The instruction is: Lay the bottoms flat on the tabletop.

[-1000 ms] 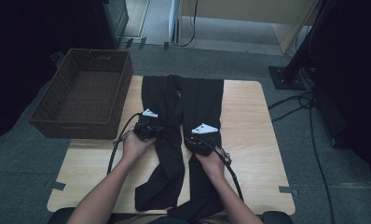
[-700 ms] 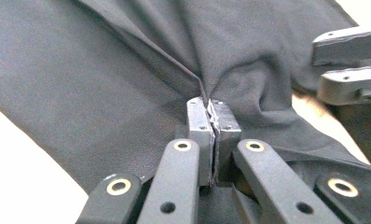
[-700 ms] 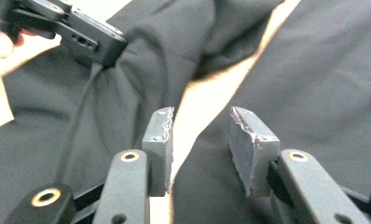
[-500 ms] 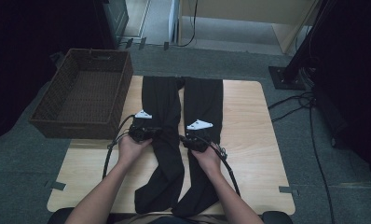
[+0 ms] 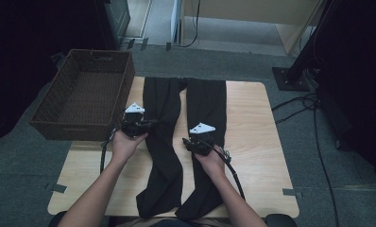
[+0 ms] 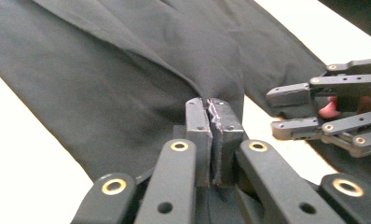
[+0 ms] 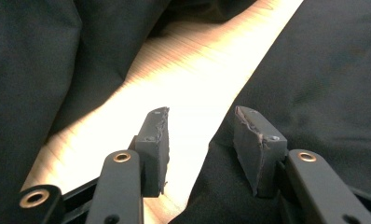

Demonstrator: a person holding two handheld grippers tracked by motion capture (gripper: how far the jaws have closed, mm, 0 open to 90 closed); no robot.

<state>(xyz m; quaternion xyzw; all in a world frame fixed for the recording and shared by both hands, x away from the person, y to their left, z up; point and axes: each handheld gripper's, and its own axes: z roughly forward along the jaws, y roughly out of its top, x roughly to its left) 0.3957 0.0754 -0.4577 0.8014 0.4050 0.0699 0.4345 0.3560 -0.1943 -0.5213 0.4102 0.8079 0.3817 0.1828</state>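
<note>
Black trousers (image 5: 176, 142) lie flat along the wooden table (image 5: 257, 142), legs toward the person. The left gripper (image 5: 146, 126) pinches a fold of the left leg's cloth — jaws clamped together. The right gripper (image 7: 202, 140) stands parted over the inner edge of the other leg, seemingly gripping nothing. A wicker basket (image 5: 82, 127) sits just left.

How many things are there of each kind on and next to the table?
Black fabric trousers, laid flat on the table: 1
Brown woven wicker basket, at the table's left edge: 1
Light wooden table: 1
Black two-jaw grippers, left gripper and right gripper: 2
Total: 5
</note>
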